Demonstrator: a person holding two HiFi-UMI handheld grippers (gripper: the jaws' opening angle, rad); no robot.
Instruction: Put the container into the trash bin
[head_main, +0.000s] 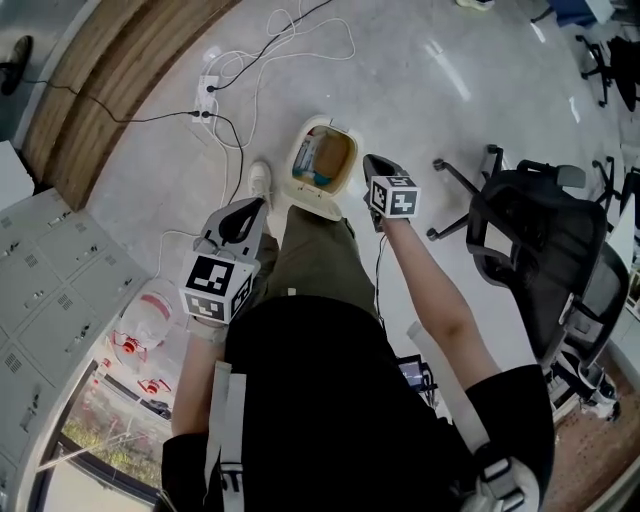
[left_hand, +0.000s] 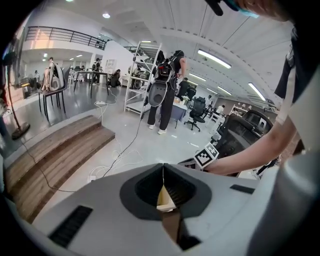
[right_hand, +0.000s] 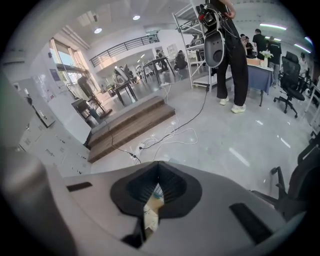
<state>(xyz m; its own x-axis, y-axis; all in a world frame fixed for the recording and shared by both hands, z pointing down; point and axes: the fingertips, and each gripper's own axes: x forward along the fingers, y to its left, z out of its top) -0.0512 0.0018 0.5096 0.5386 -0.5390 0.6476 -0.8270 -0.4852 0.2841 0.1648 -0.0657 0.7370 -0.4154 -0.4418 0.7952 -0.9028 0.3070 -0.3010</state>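
A cream trash bin (head_main: 318, 195) stands open on the floor just ahead of the person's feet. Inside it lie a pale blue-and-white piece (head_main: 308, 155) and brown lining; I cannot tell which part is the container. My left gripper (head_main: 260, 205) hovers low to the bin's left, jaws shut with nothing between them. My right gripper (head_main: 369, 160) hangs beside the bin's right rim, jaws also shut and empty. In the left gripper view the gripper (left_hand: 163, 168) points past the bin's cream edge (left_hand: 165, 200). The right gripper (right_hand: 158, 166) looks down over the bin (right_hand: 150, 210).
A black office chair (head_main: 540, 250) stands to the right. A power strip (head_main: 207, 95) and white cables trail across the floor behind the bin. Wooden steps (head_main: 110, 80) and grey lockers (head_main: 40, 280) line the left. People (left_hand: 165, 90) stand further off.
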